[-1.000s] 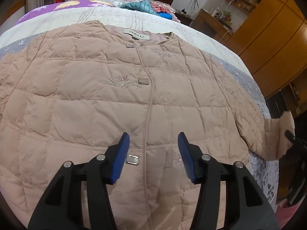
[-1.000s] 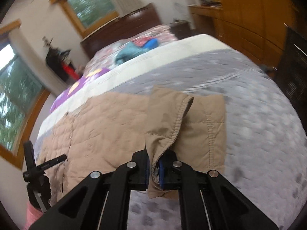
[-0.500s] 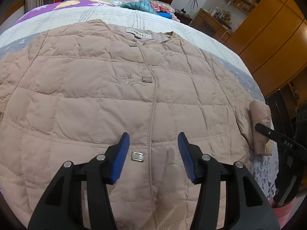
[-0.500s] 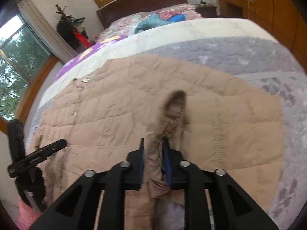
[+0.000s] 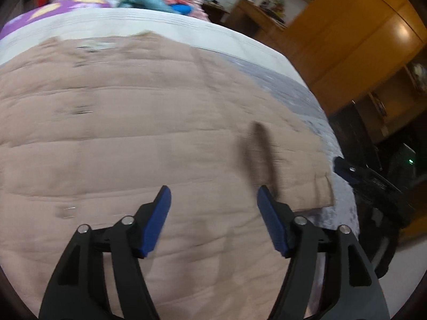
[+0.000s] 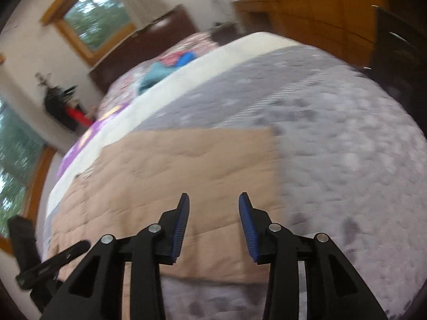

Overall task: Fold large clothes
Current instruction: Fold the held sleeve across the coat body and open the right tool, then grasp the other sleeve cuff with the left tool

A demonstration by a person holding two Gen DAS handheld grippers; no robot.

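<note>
A wide bed (image 6: 347, 138) covered in a grey floral quilt fills both views, with a white band and a purple patterned cover (image 6: 80, 144) beyond it and a dark wooden headboard (image 6: 149, 45) at the far end. Orange-brown wooden wardrobes (image 5: 355, 34) stand along the side of the room, and a wood-framed window (image 6: 90, 18) shows green outside. Spread flat on the bed lies the large pinkish-beige quilted jacket (image 5: 133, 133), taking up most of the left wrist view, though motion blur smears its stitching and fastenings. Its sleeve (image 6: 213, 165) lies flat as a broad tan panel with a straight cuff edge set against the grey quilt, directly ahead of the right gripper (image 6: 213, 208). A heap of teal, red and blue clothes (image 5: 157, 0) sits far off near the headboard. The left gripper (image 5: 213, 200), black with blue pads, hangs over the lower right part of the jacket with its fingers spread wide apart and nothing between them. The right gripper likewise has its blue-padded fingers parted, empty, above the sleeve; whether either one touches the fabric cannot be told. In the left wrist view the right gripper's black body shows at the bed's edge, and in the right wrist view a blurred black part of the other tool (image 6: 48, 264) appears low on the left.
</note>
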